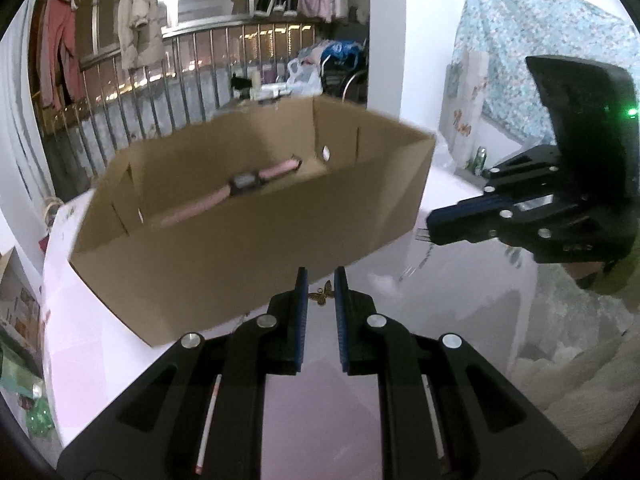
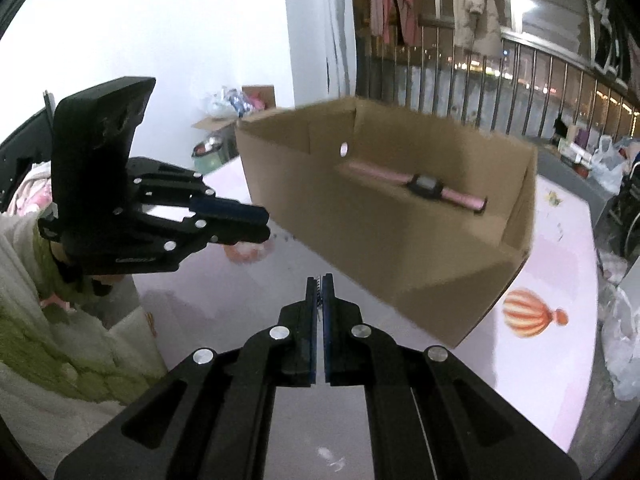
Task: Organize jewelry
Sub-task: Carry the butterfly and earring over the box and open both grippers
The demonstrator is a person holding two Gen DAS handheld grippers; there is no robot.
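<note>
**Both grippers loaded, box ahead**

Left gripper (image 1: pixel 321 280): jaws narrow, pinching a small gold butterfly ornament (image 1: pixel 322 293) between the blue pads. Right gripper (image 2: pixel 319 280): jaws closed tight on a thin toothed metal piece (image 2: pixel 318 288), possibly a hair comb; its prongs stick out past the tips in the left wrist view. Open cardboard box (image 1: pixel 256 220) sits on the pale pink table (image 2: pixel 552 264), just beyond both grippers. Inside it, a pink-strapped wristwatch (image 2: pixel 428 186) lies flat along the far wall. Balloon print (image 2: pixel 532 312) on the table beside the box. Blur on the box edges.
</note>
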